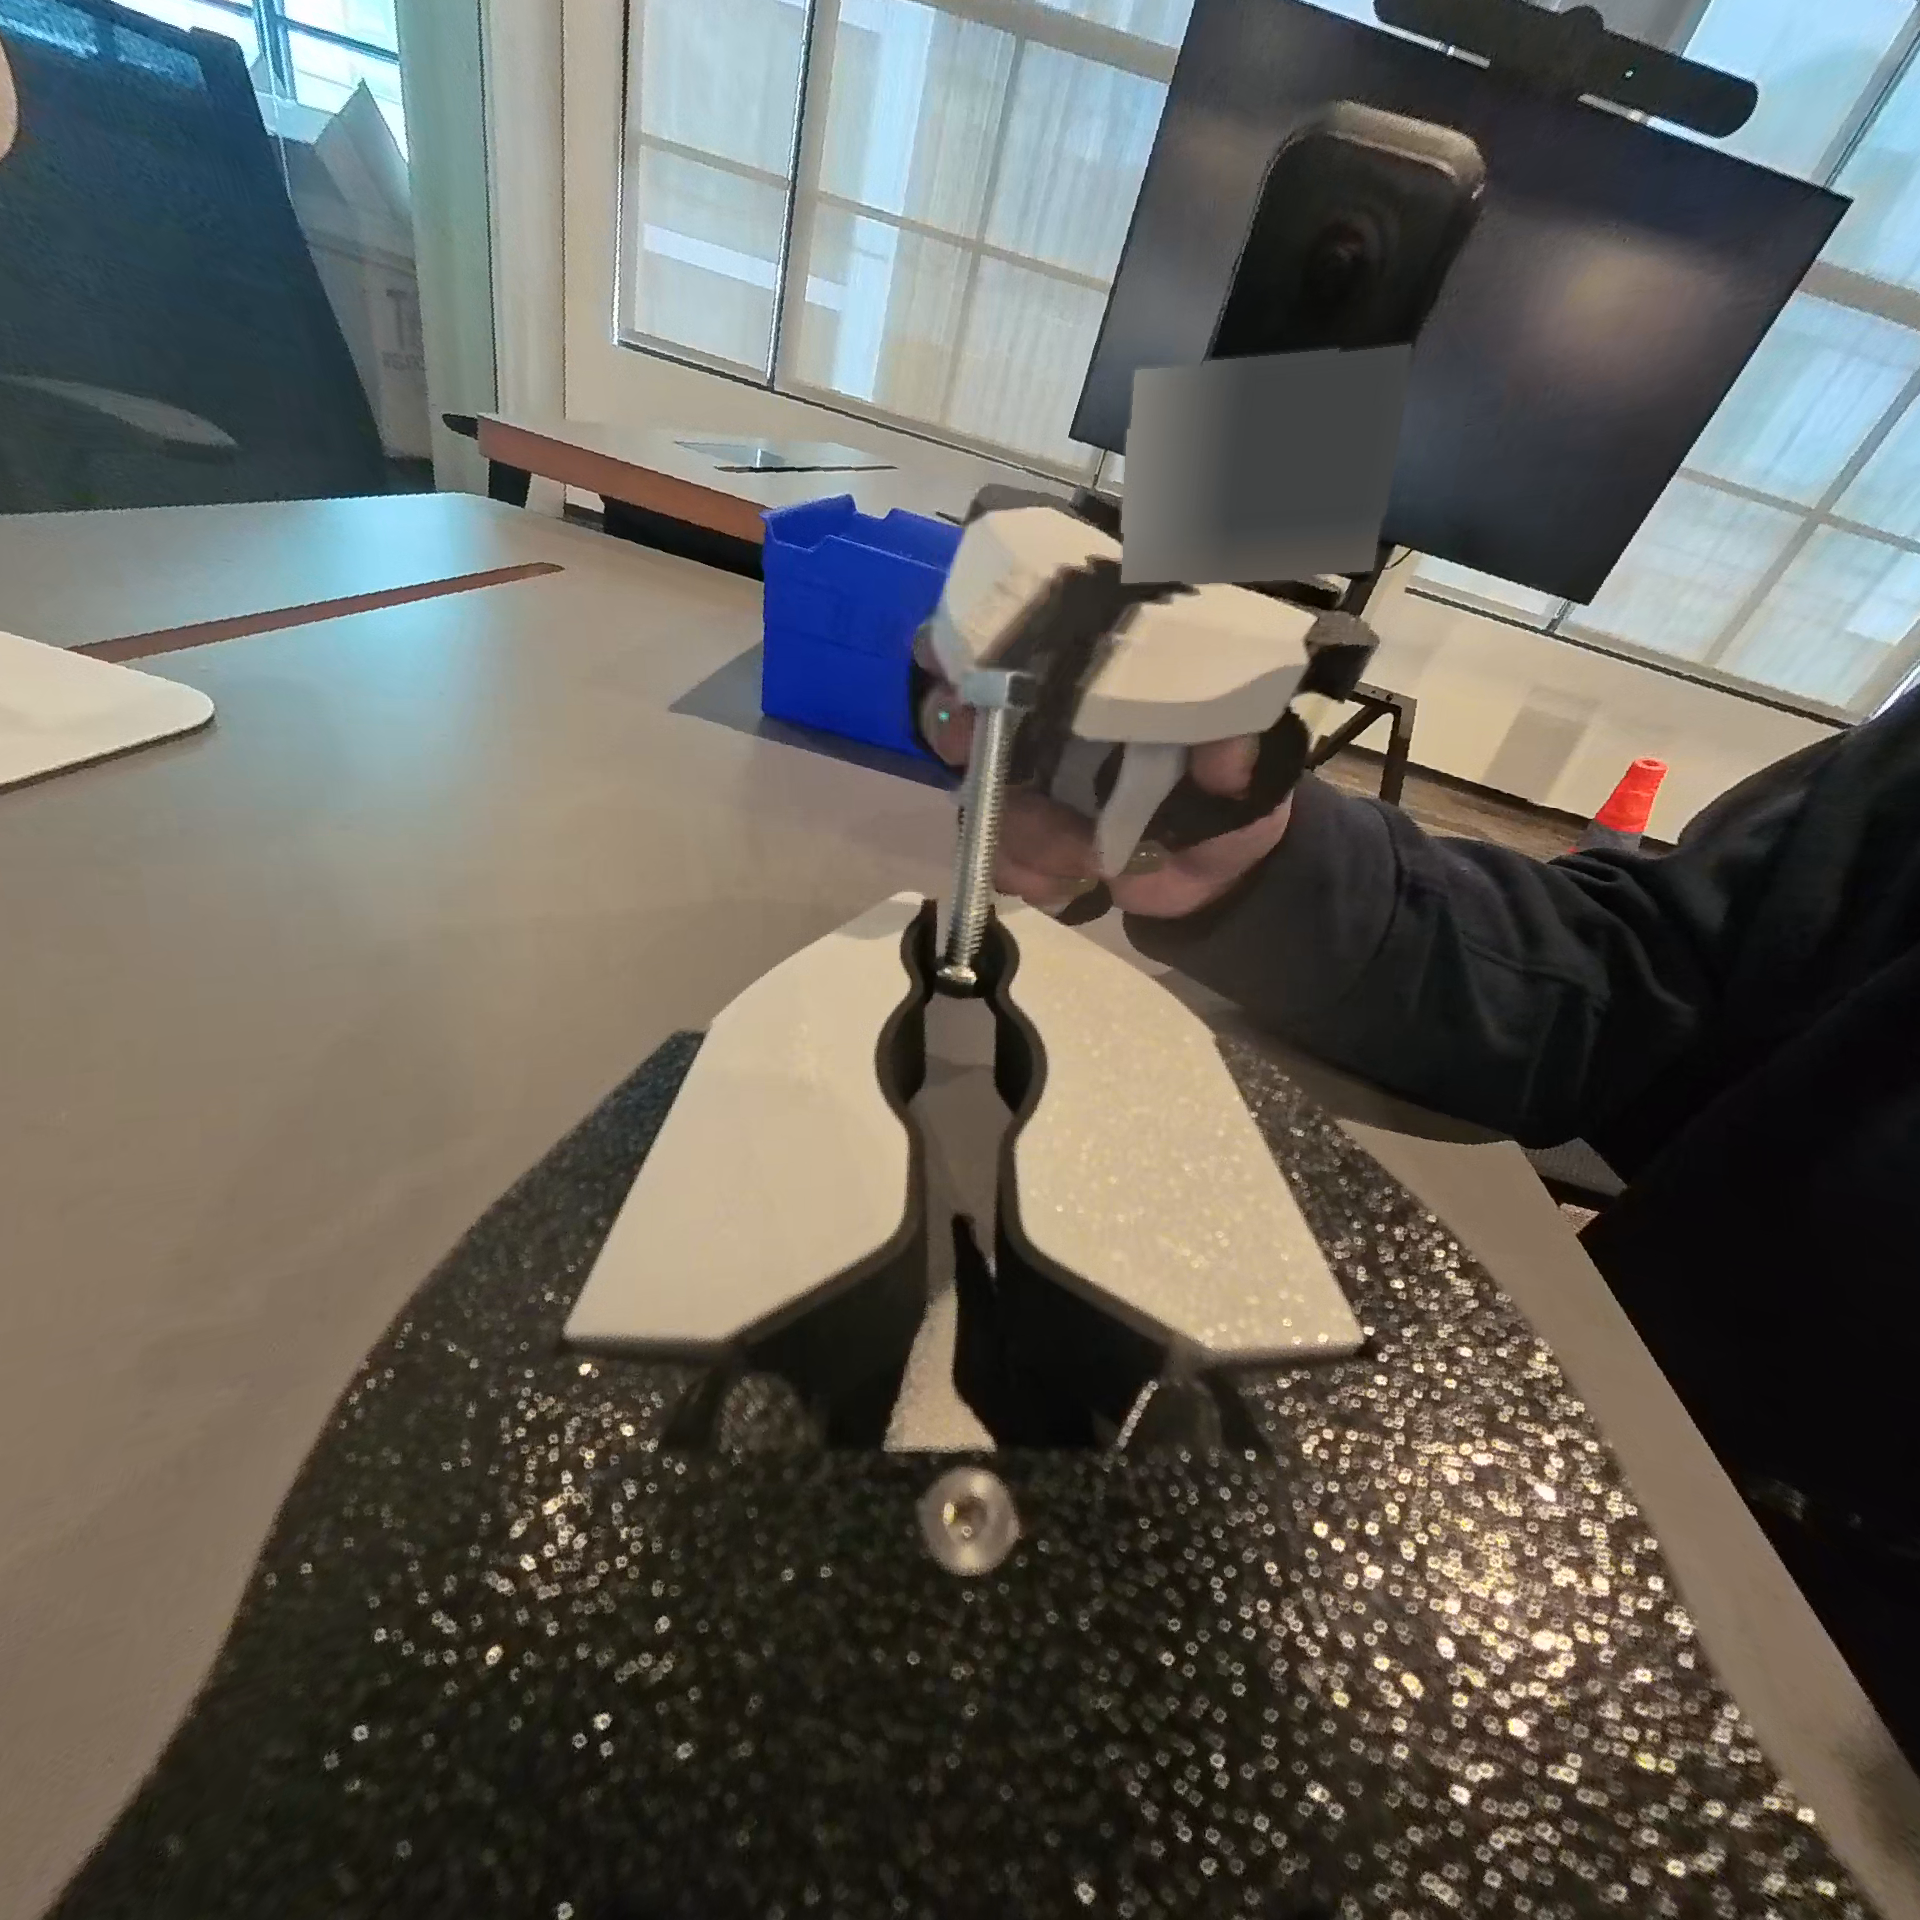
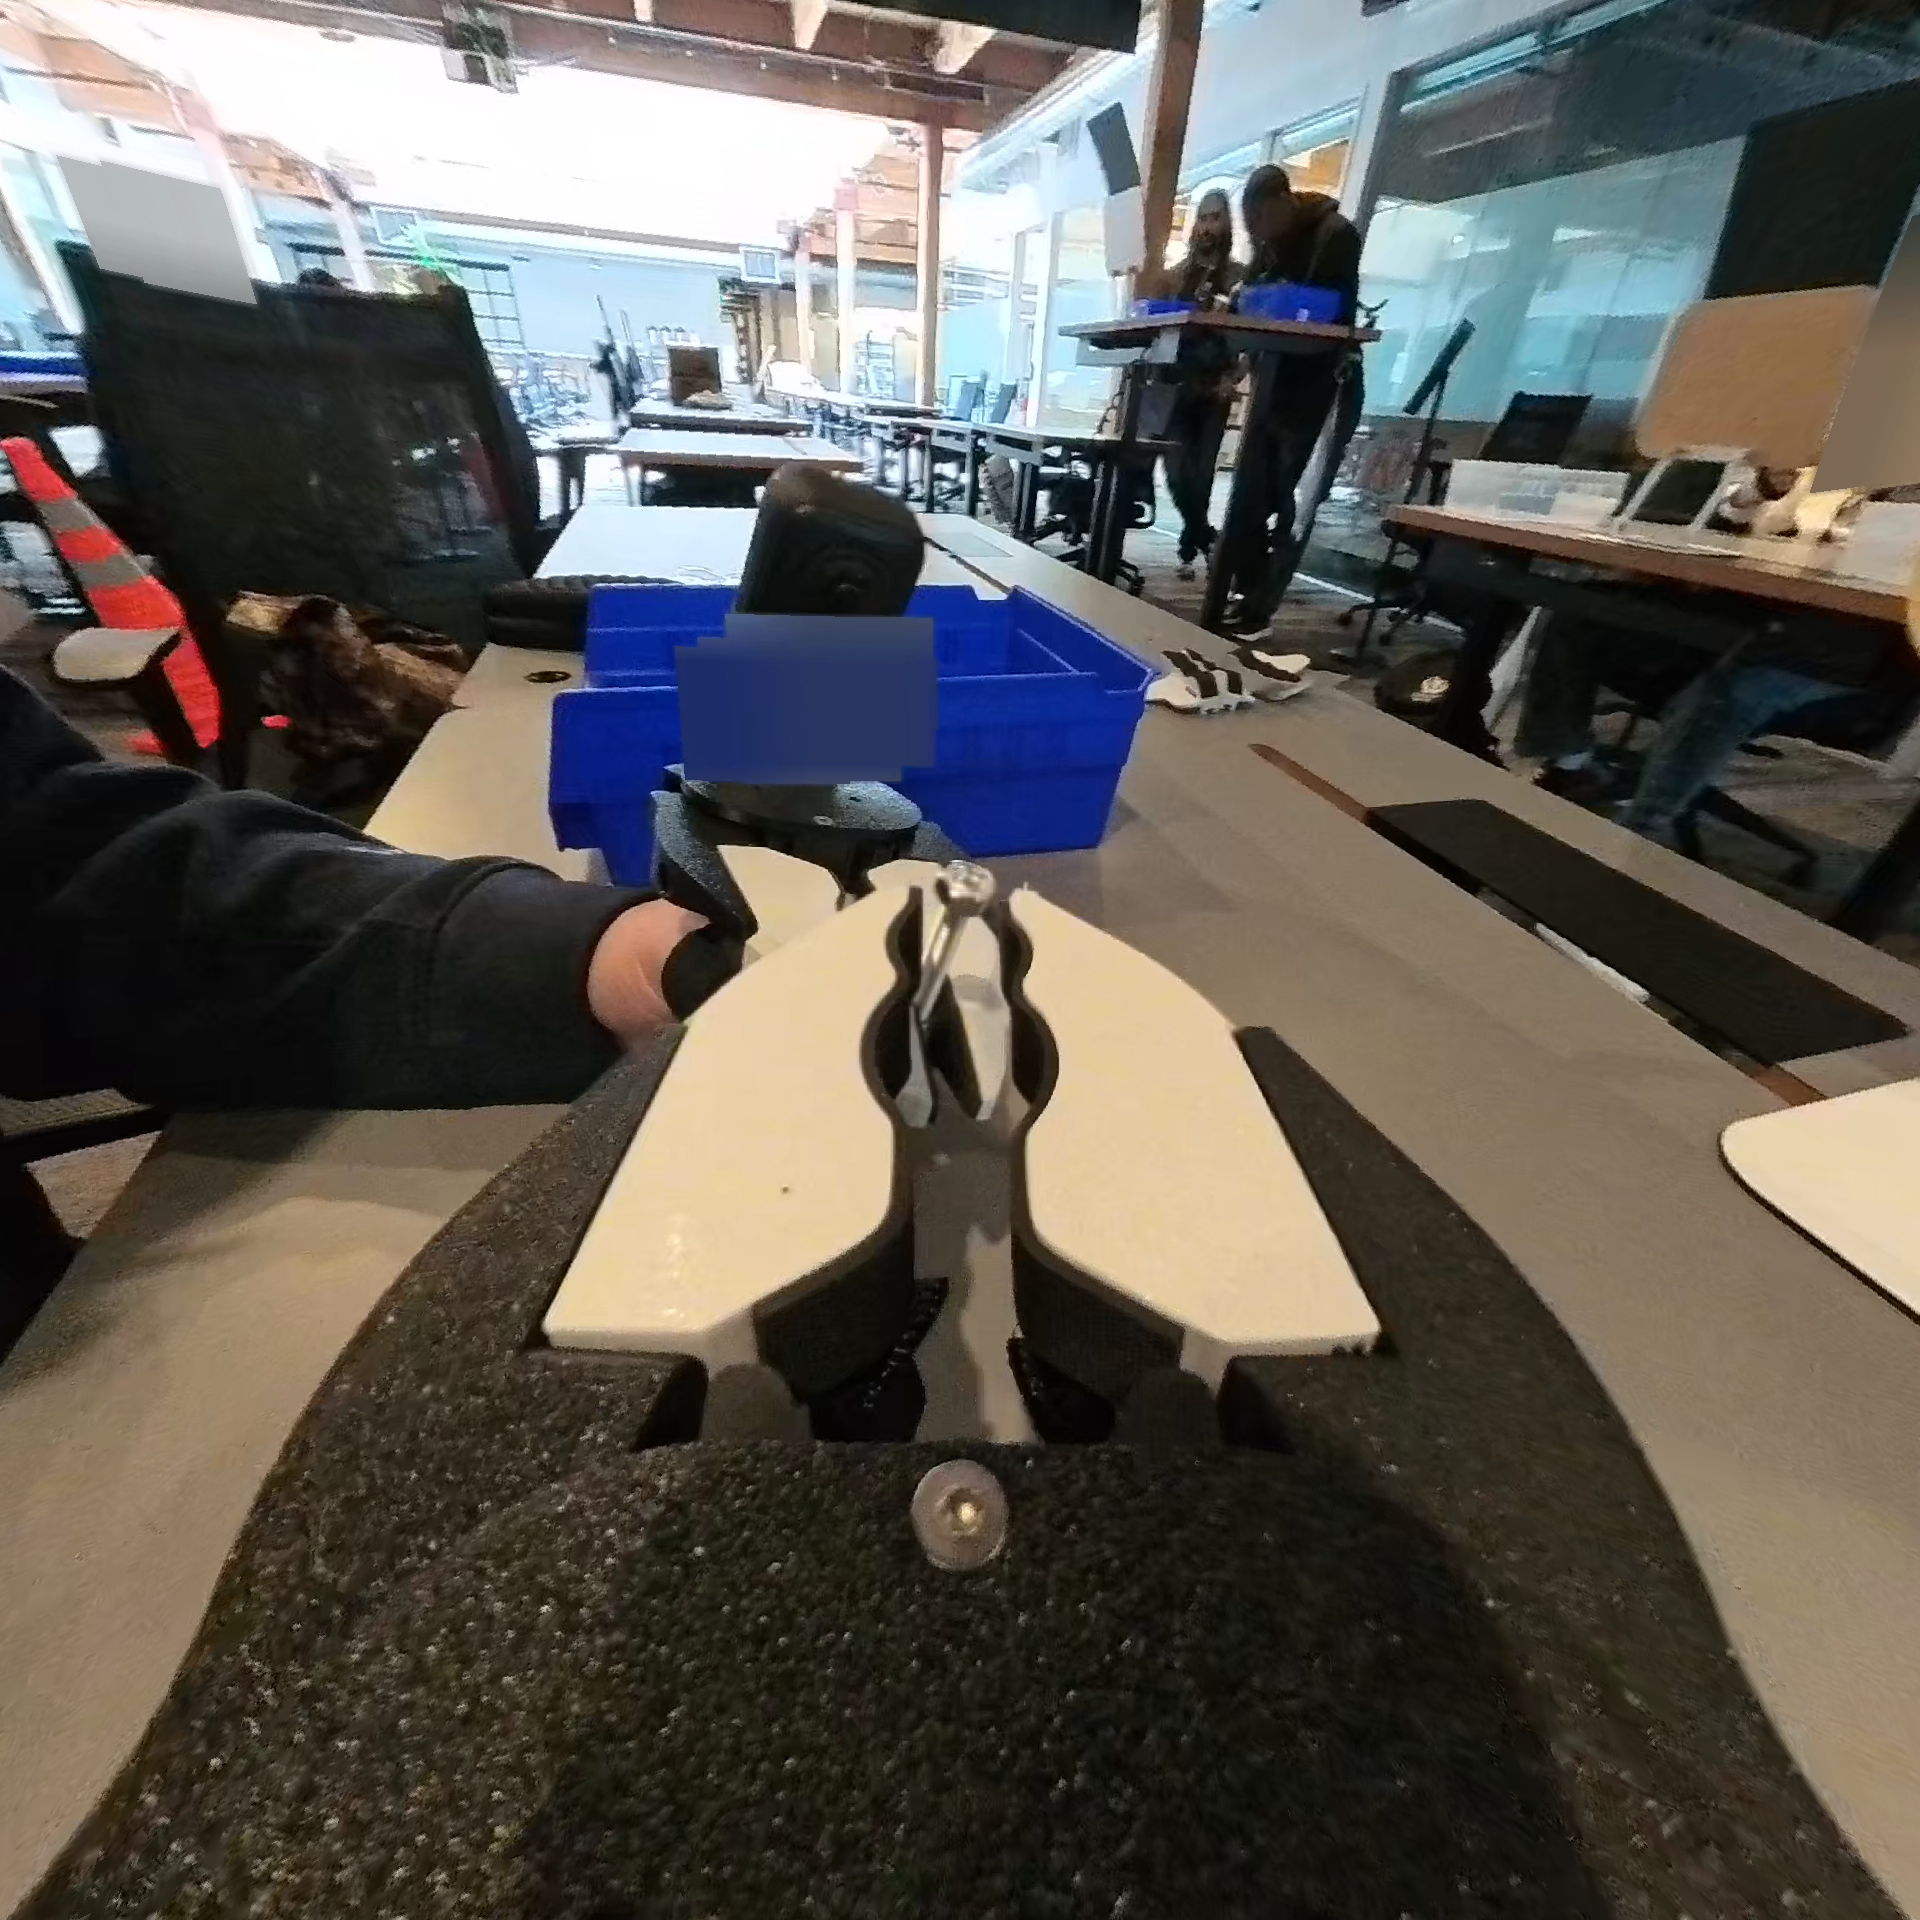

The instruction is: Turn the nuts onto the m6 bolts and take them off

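A long silver bolt (image 1: 977,831) stands nearly upright above the grey table (image 1: 416,831). My left gripper (image 1: 956,951) is shut on its head at the lower end. A square nut (image 1: 994,688) sits at the bolt's top end, and my right gripper (image 1: 997,665) is shut on it, coming in from the right. In the right wrist view, the right gripper (image 2: 966,904) has the nut and bolt tip (image 2: 966,885) between its fingertips. The bolt shaft (image 2: 940,966) shows through the finger gap, running down to the left gripper's fingers (image 2: 916,1091).
A blue bin (image 1: 852,623) stands on the table behind the bolt; it also shows in the right wrist view (image 2: 1039,748). A white pad (image 2: 1829,1195) lies at the table's edge. A black strip (image 2: 1621,935) and loose gripper parts (image 2: 1226,675) lie farther off. A dark monitor (image 1: 1507,364) stands behind. Some 4 cm of space lies between my two pairs of fingers.
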{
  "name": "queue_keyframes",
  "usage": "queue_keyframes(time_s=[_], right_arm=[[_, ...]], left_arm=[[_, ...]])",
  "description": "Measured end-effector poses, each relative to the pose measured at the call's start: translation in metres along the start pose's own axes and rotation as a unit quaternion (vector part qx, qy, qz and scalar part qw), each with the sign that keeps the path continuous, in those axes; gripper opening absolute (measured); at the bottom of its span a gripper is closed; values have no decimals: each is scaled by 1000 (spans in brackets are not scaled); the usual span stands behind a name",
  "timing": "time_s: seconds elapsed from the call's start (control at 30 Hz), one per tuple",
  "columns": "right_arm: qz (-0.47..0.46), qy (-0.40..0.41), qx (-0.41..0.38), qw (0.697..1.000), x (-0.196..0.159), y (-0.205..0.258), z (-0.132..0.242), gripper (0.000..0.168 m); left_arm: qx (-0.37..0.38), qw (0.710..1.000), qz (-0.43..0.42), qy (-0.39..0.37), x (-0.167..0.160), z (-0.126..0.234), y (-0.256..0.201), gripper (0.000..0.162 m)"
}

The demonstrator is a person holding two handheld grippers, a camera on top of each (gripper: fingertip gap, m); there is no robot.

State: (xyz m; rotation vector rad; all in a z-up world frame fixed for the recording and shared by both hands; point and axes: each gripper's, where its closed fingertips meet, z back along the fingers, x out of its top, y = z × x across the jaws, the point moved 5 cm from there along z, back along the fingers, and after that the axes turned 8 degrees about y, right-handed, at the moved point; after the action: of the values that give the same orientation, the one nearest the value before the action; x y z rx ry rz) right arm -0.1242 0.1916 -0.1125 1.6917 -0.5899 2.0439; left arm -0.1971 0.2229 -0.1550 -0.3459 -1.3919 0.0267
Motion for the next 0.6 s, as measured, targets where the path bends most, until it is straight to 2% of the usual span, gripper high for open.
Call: queue_keyframes(time_s=[0.07,0.13,0.27,0.43,0.5,0.6], right_arm=[[3,7,43,999,-1,7,2,0],[-4,3,53,999,0,7,3,0],[8,-10,-3,1000,2,-1,4,12],[8,2,-2,1000,0,1,-1,20],[9,5,15,1000,-1,4,-1,19],[12,0,53,999,2,10,2,6]], left_arm=[[0,1000,0,0,0,0,0,8],[0,1000,0,0,0,0,0,8],[-1,1000,0,1,0,0,0,8],[0,1000,-1,2,0,0,0,8],[0,1000,-1,1,0,0,0,8],[0,1000,0,1,0,0,0,8]])
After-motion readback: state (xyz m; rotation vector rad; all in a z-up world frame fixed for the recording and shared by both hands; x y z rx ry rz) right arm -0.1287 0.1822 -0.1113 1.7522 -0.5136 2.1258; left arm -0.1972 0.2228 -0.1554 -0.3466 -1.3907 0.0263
